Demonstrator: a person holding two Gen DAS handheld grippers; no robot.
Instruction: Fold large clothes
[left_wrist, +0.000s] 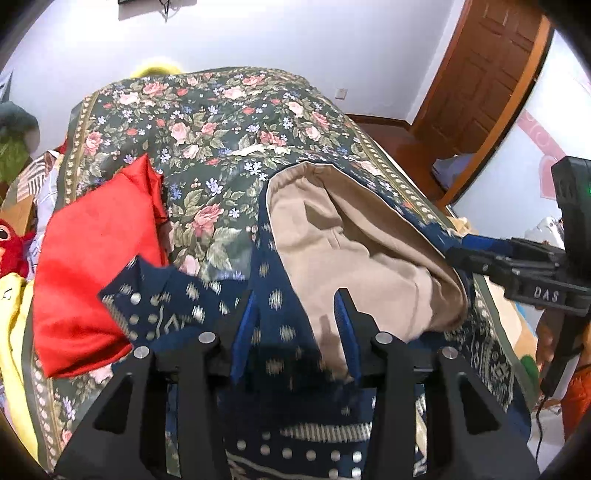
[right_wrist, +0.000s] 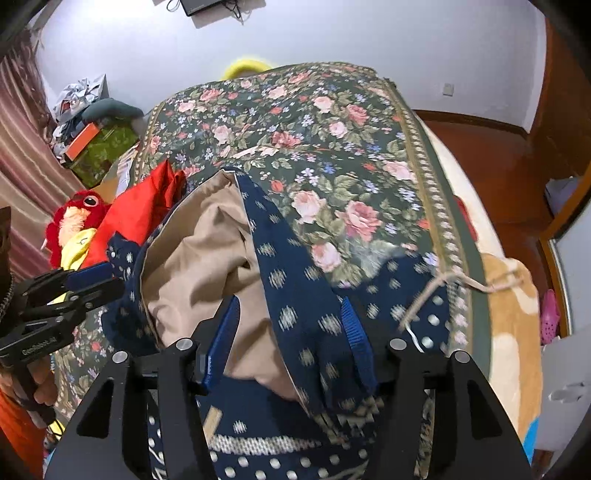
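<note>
Navy patterned garment (left_wrist: 284, 332) between left gripper (left_wrist: 299, 328) jaws, bunched on floral bedspread (left_wrist: 207, 122)

Two grippers: left gripper (left_wrist: 299, 332), right gripper (right_wrist: 291, 343), each with two blue-padded fingers. One navy patterned garment (left_wrist: 280, 332) with beige lining. One red cloth (left_wrist: 96, 266). One floral bedspread (left_wrist: 207, 122). One red plush toy (right_wrist: 75, 218). One yellow cloth (left_wrist: 11, 314) beside the toy. One drawstring cord (right_wrist: 443, 280) at the bed edge. One wooden door (left_wrist: 491, 70). One wall socket (right_wrist: 448, 88). One pink shoe (right_wrist: 550, 314) on the floor. One green box (right_wrist: 99, 151) among clutter too jumbled to count.
</note>
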